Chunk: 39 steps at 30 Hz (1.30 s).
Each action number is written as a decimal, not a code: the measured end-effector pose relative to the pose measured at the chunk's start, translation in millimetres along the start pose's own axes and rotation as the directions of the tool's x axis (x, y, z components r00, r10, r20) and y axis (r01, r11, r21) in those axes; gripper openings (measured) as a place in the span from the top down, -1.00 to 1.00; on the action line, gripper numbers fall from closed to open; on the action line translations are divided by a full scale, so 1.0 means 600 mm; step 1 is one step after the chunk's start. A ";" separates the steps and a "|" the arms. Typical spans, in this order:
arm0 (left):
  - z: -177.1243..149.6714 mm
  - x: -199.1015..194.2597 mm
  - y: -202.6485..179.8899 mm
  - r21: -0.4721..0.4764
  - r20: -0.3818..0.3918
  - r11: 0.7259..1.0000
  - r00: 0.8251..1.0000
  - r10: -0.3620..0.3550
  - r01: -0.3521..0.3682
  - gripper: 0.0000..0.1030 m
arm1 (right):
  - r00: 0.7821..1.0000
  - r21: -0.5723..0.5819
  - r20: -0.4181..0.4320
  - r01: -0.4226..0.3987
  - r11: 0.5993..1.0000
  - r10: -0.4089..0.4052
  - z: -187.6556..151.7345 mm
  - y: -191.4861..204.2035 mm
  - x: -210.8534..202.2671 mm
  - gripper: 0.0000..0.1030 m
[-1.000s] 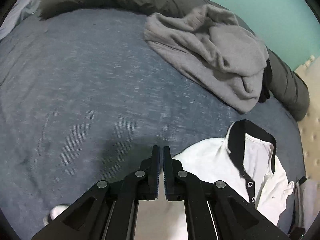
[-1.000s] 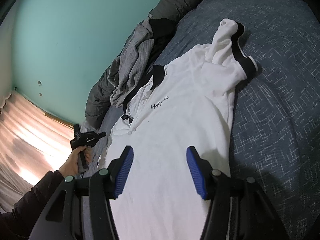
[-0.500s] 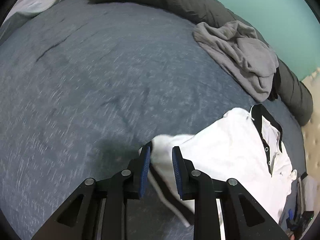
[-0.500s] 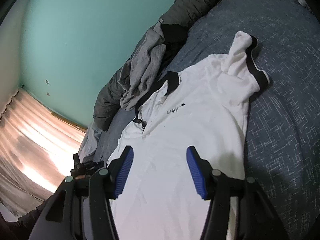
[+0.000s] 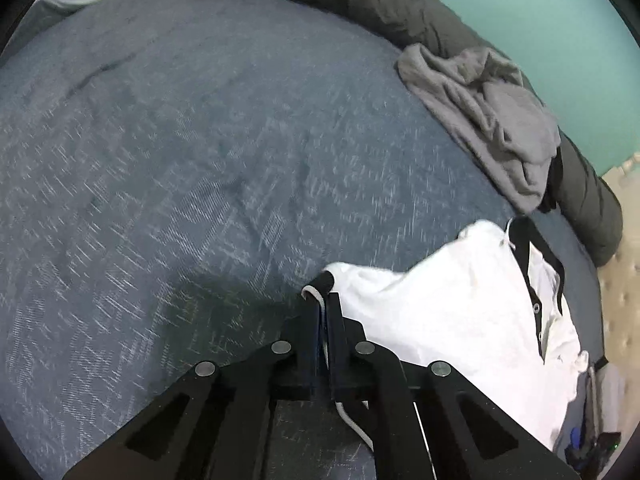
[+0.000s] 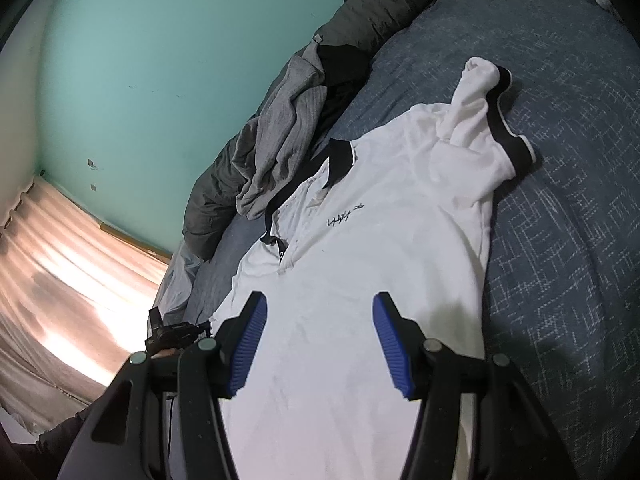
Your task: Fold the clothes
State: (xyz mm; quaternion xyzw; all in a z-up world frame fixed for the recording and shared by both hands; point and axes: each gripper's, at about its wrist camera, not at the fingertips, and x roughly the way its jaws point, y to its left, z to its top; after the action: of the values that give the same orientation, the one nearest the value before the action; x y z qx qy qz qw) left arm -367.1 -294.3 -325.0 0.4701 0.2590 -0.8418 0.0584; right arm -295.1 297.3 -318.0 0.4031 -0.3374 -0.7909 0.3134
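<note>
**Polo shirt spread out, one sleeve pinched**

The white polo shirt with black collar and cuffs (image 6: 384, 240) lies mostly flat and face up on the blue-grey bedspread (image 5: 200, 160), no body fold visible. The left gripper (image 5: 322, 312) is clamped on the black-trimmed sleeve cuff (image 5: 320, 286), the shirt stretching away to its right. The right gripper (image 6: 318, 344) hovers over the shirt's lower part, jaws wide apart, holding nothing. Beyond both, a crumpled grey sweater (image 5: 492, 120) waits against the dark quilt (image 5: 400, 4); it looks unfolded too.

Open blue bedspread (image 5: 200, 152) fills the frame's left; grey garment (image 5: 492, 120) and dark duvet (image 5: 400, 4) block the upper right.
</note>
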 end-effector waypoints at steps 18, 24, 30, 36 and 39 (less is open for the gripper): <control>0.003 -0.015 -0.128 -0.012 -0.036 0.978 0.977 -0.209 0.209 0.95 | 1.000 0.007 0.001 -0.001 1.000 0.001 -0.001 -0.003 -0.003 -0.09; 0.007 0.003 -0.149 0.006 -0.097 0.977 0.973 -0.211 0.213 0.94 | 1.000 0.005 -0.006 -0.004 1.000 0.004 -0.003 -0.001 0.000 -0.09; -0.005 -0.009 -0.140 0.050 -0.129 0.982 0.976 -0.177 0.185 0.31 | 1.000 0.007 -0.002 -0.004 1.000 0.004 -0.002 -0.001 -0.002 -0.09; -0.009 -0.051 -0.145 0.148 -0.065 0.983 0.993 -0.100 0.109 0.01 | 1.000 0.009 -0.009 -0.007 1.000 0.007 -0.005 0.003 0.004 -0.09; -0.003 -0.056 -0.126 0.133 -0.049 0.990 0.998 -0.050 0.056 0.02 | 1.000 0.001 -0.008 -0.013 1.000 0.013 -0.006 0.009 0.005 -0.09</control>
State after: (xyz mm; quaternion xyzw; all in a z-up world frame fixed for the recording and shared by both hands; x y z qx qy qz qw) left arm -373.0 -233.3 -269.3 0.4849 0.2154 -0.8477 -0.0017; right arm -292.5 291.1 -316.5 0.4044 -0.3390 -0.7870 0.3196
